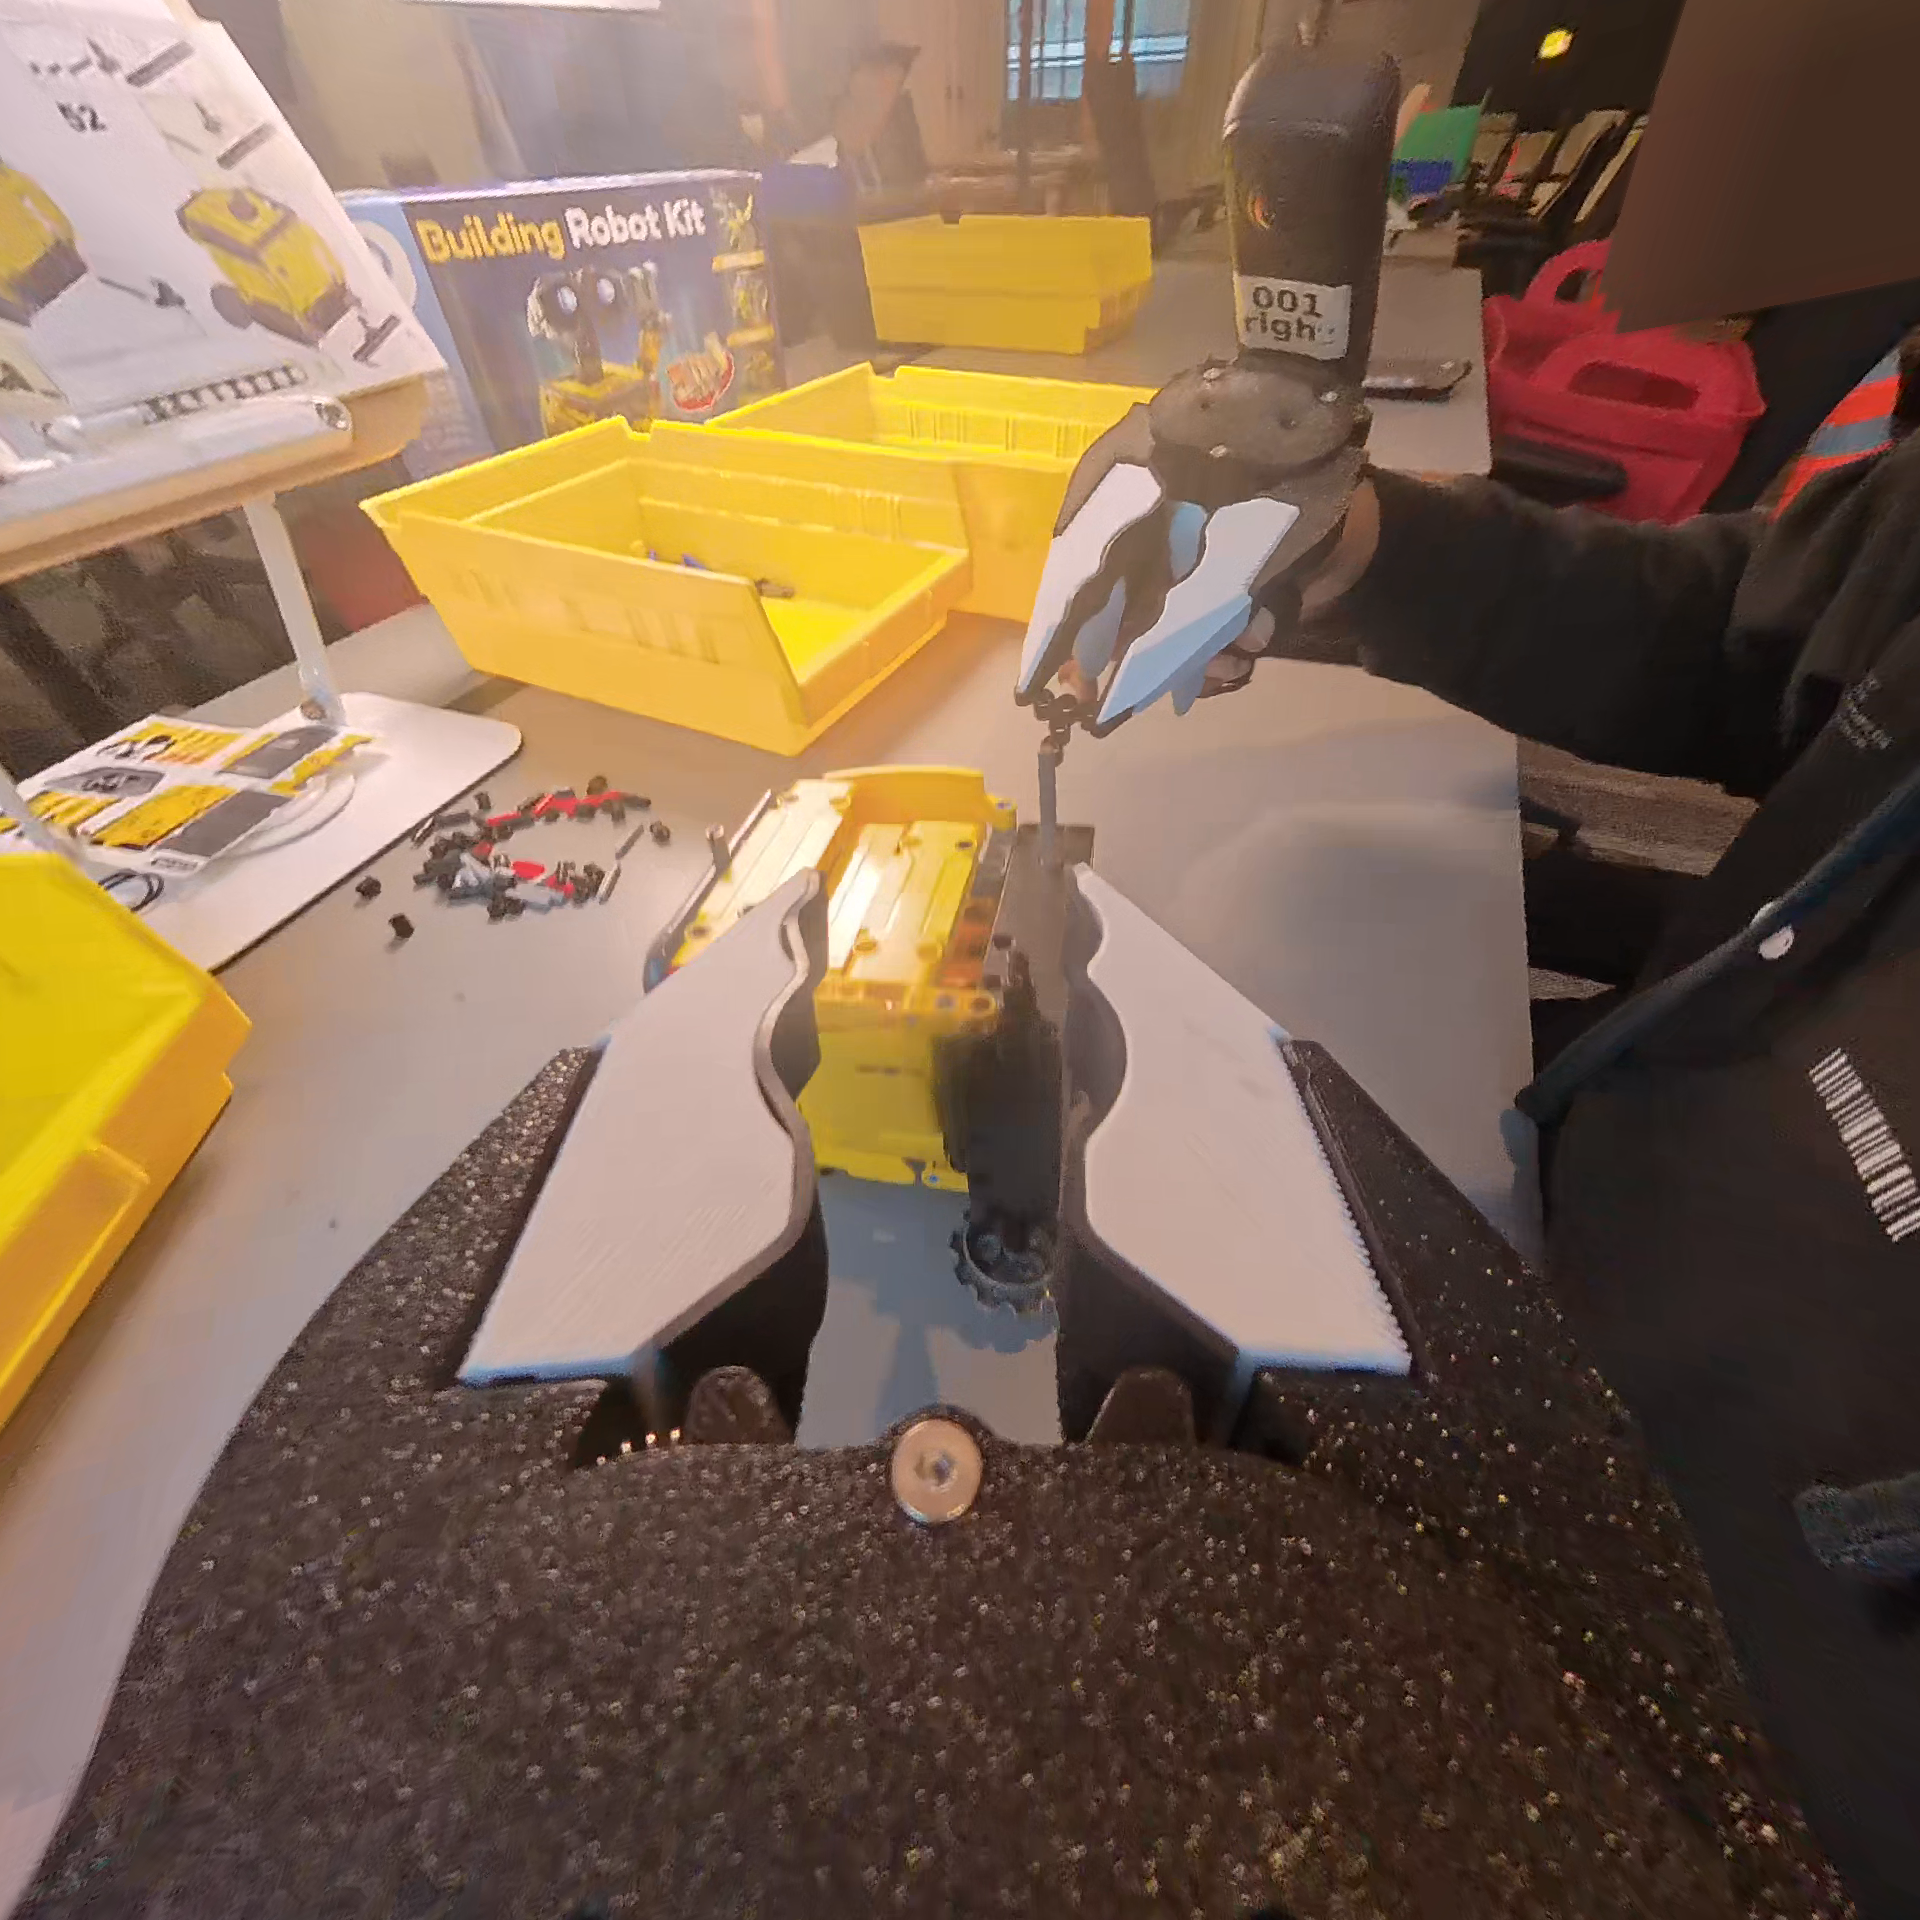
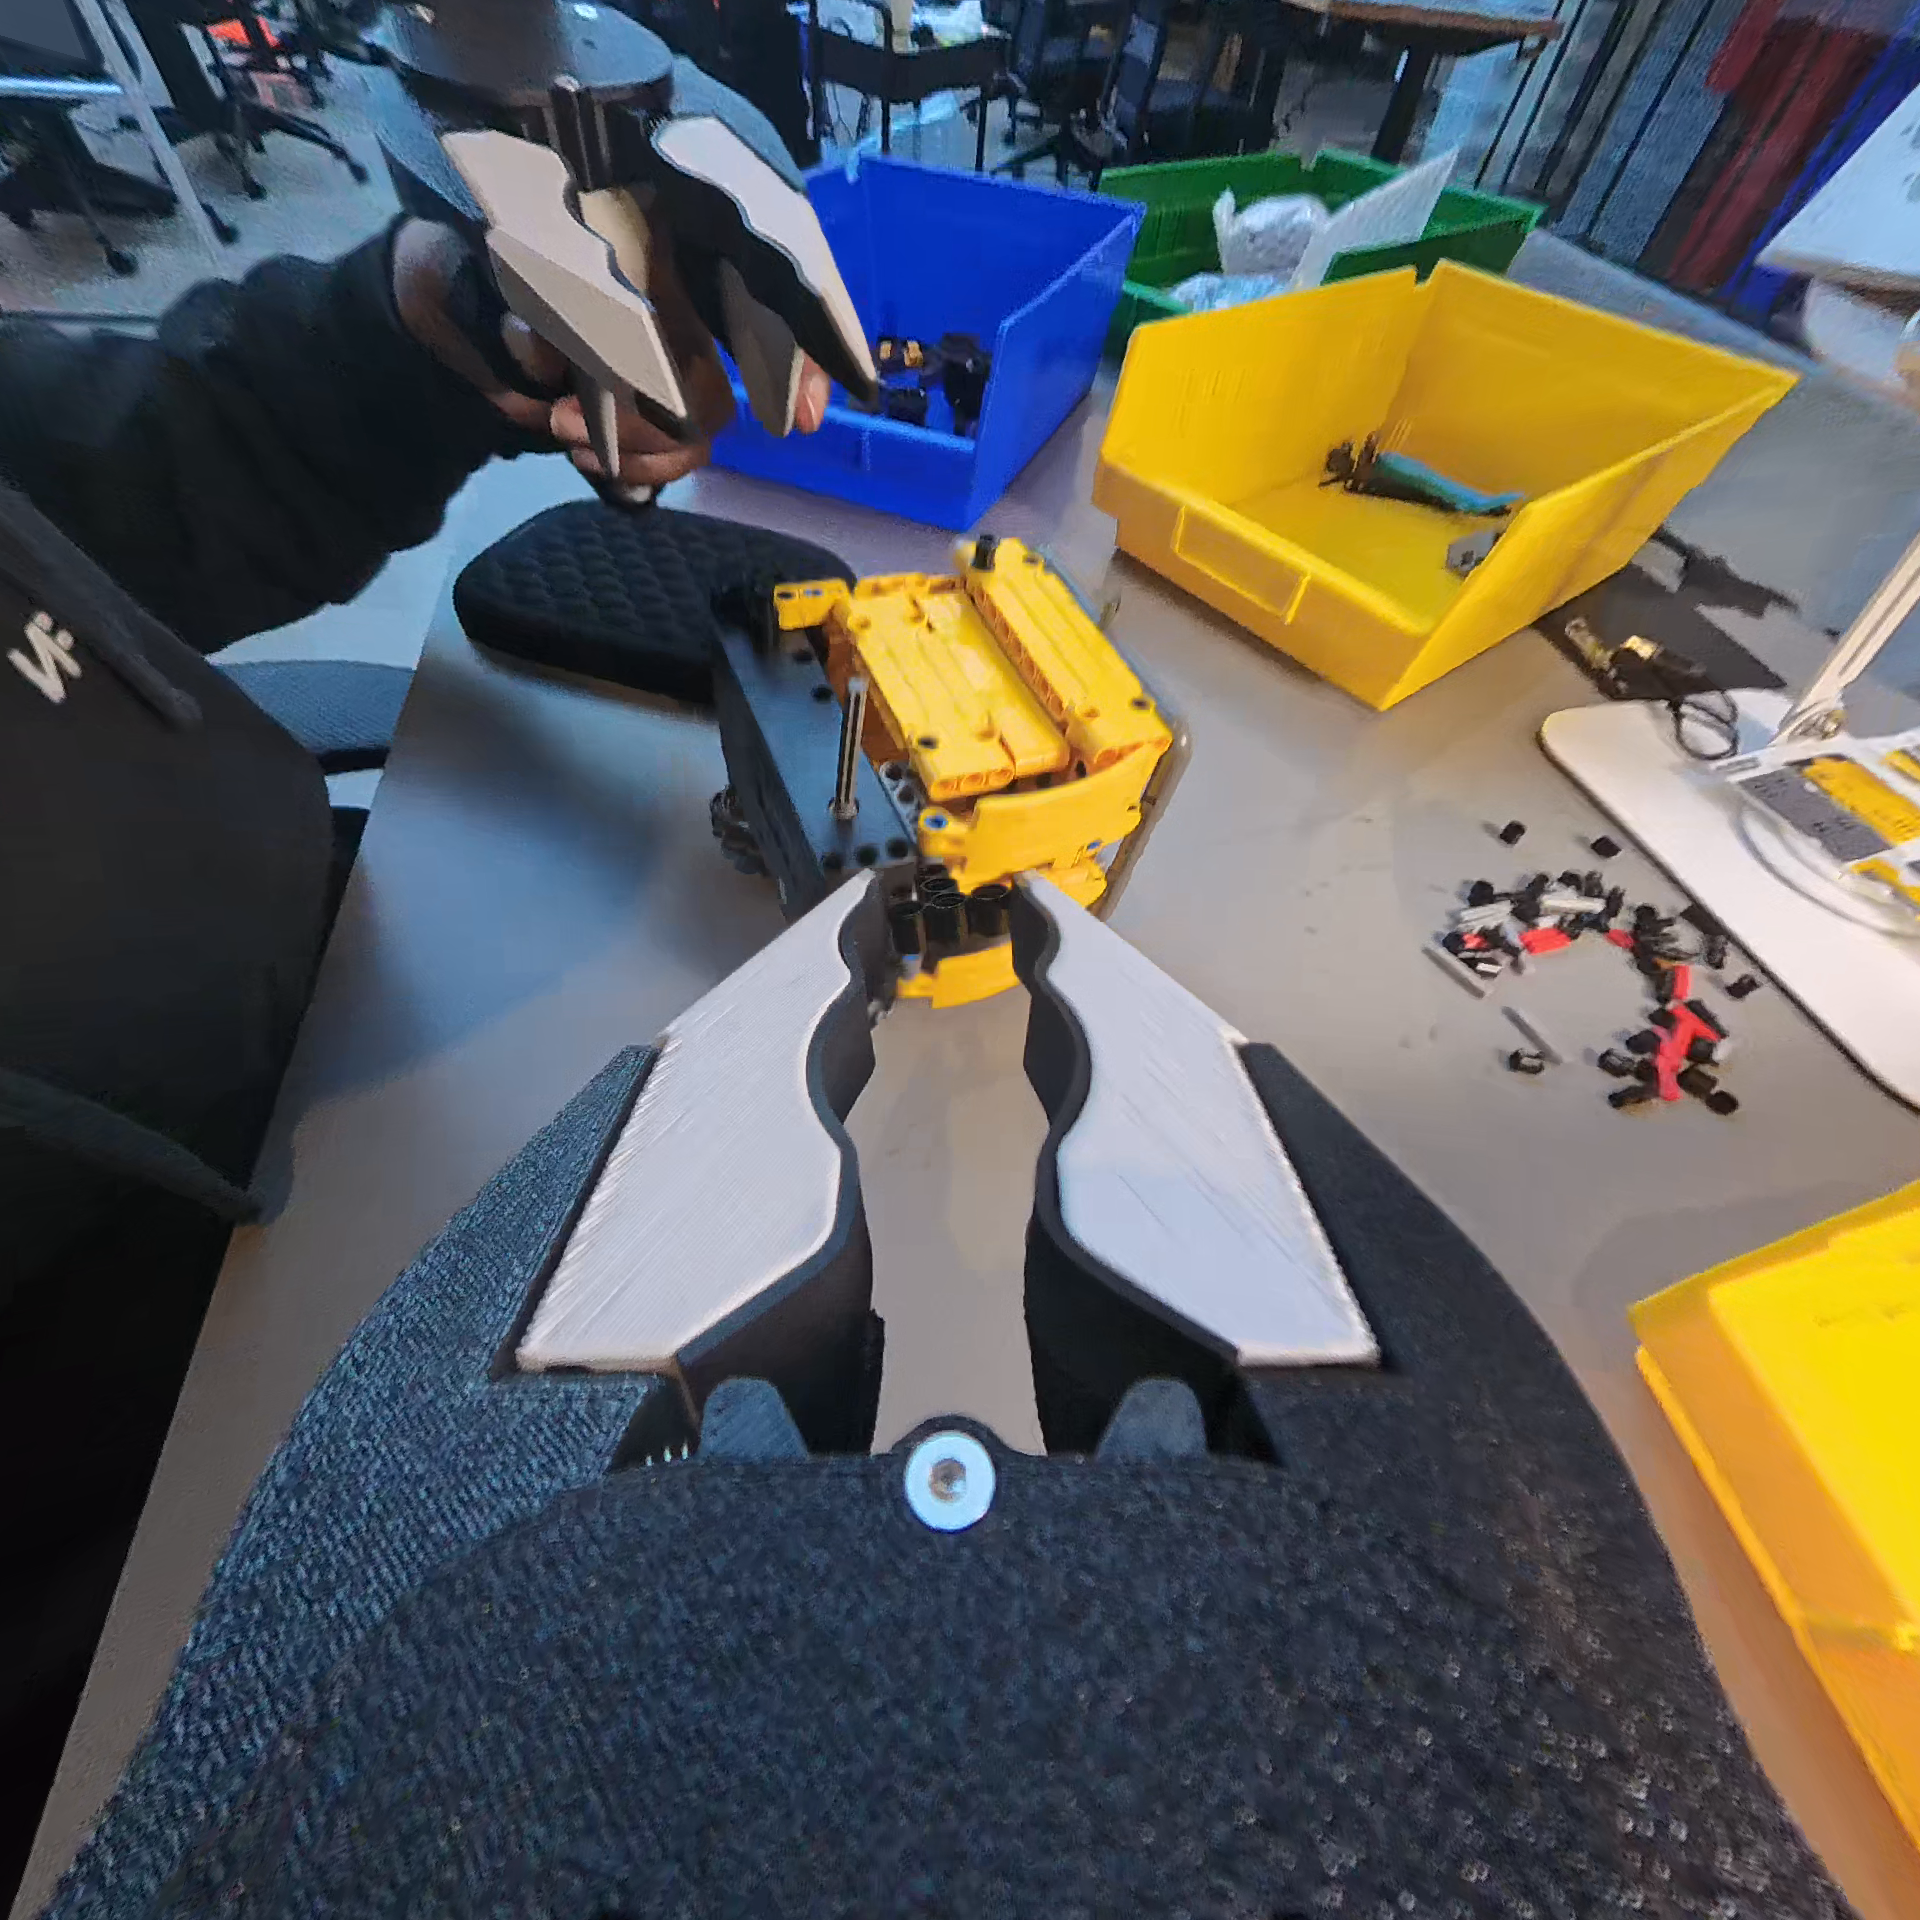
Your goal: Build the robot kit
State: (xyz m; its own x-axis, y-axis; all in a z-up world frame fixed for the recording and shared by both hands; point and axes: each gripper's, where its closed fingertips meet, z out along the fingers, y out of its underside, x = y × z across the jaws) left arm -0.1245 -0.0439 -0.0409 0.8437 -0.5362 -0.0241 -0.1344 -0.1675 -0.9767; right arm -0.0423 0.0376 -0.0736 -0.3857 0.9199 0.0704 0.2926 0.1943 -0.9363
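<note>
A yellow and black brick vehicle body (image 1: 894,935) (image 2: 987,686) lies on the grey table. My right gripper (image 2: 945,883) (image 1: 1068,712) is shut on a small black connector piece (image 2: 940,909) just above the body's black side beam. A thin grey axle (image 1: 1049,800) (image 2: 850,748) stands upright in that beam right under the piece. My left gripper (image 1: 945,883) (image 2: 727,426) is open and empty. It hovers above the other end of the body, over a black padded rest (image 2: 623,592), and touches nothing.
Loose small black, red and grey parts (image 1: 520,852) (image 2: 1600,956) lie beside the body. Yellow bins (image 1: 665,592) (image 2: 1434,468), a blue bin (image 2: 935,312) and a green bin (image 2: 1351,197) ring the table. A kit box (image 1: 582,301) and an instruction stand (image 1: 187,260) are at the left. The grippers' ends are close to 12 cm from one another.
</note>
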